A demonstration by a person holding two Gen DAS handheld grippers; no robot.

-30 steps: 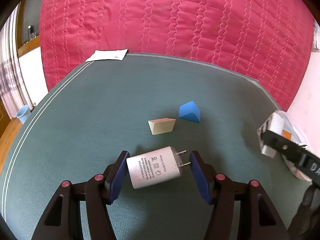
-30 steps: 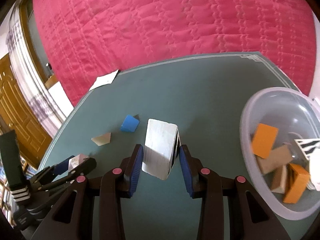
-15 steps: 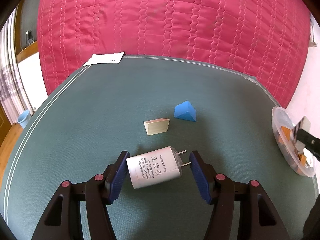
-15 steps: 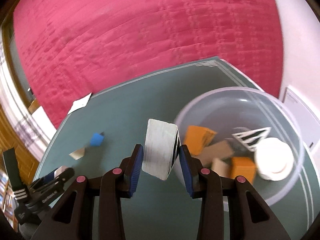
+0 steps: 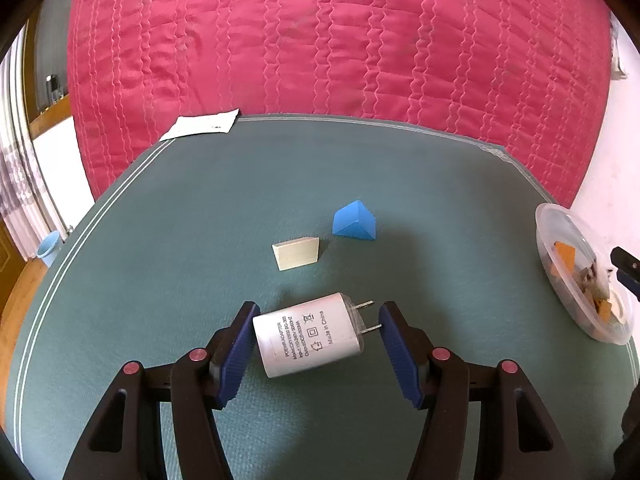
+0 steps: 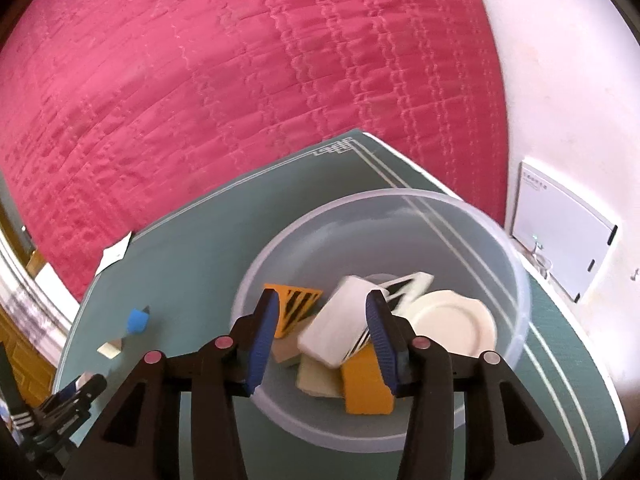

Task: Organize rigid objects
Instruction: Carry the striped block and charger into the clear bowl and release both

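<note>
Adapter [image 5: 310, 334], white with two prongs, lies between spread left tongs [image 5: 316, 354]; right tongs [image 6: 322, 344] spread.

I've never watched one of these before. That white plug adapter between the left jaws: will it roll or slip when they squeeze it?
The power adapter looks like hard, smooth plastic, so probably stiff and somewhat slippery. Its rounded body lies on its side on the green mat, so a nudge might roll it. One jaw faces its thin prongs, which may make it twist.
</note>
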